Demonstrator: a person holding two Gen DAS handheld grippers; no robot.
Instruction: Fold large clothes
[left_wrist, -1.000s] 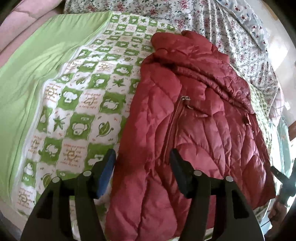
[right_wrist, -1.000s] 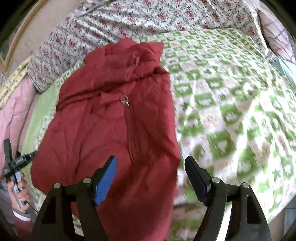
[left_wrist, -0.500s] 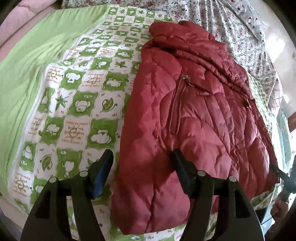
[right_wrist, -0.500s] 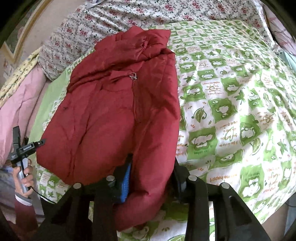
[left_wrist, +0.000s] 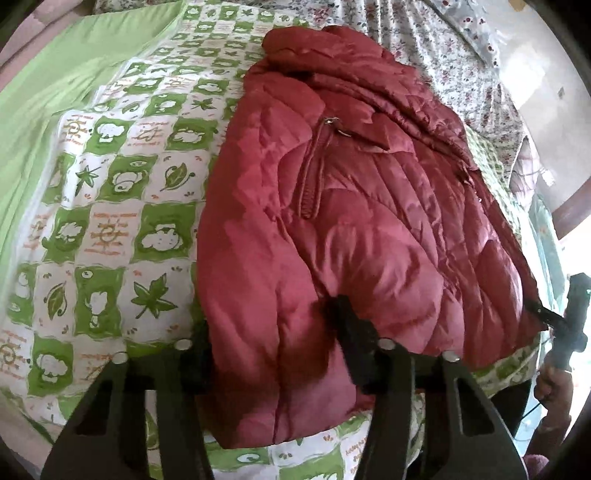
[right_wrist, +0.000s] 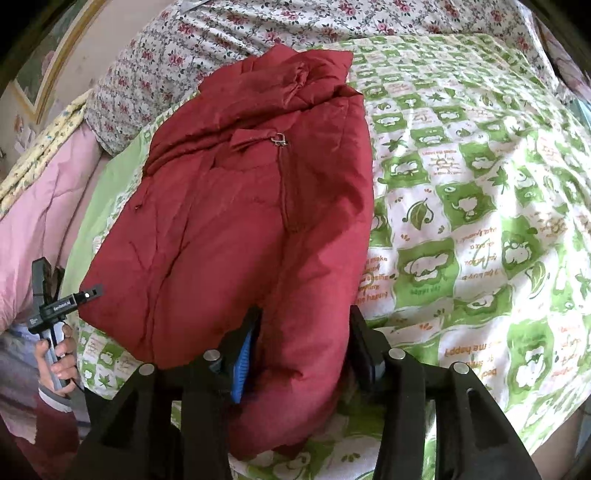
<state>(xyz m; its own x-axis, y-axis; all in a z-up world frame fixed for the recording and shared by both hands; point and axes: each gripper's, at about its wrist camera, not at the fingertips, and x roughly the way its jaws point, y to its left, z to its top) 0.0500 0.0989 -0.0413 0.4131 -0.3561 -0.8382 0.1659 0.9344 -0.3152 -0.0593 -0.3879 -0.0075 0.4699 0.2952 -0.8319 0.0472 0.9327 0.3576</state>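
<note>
A red puffer jacket (left_wrist: 343, 206) lies zipped and lengthwise on a green-and-white checked bedspread (left_wrist: 110, 206), collar toward the floral pillows (right_wrist: 236, 33) at the far end; both tongs are at the jacket's near hem; the left gripper (left_wrist: 273, 332) has its jaws closed around one padded hem corner, and the right gripper (right_wrist: 303, 332) clamps the other corner; this looks like the grasping step before a fold; next, probably, both corners must lift together and travel toward the collar, evenly, so the bulky padding doubles over without slipping free.
</note>
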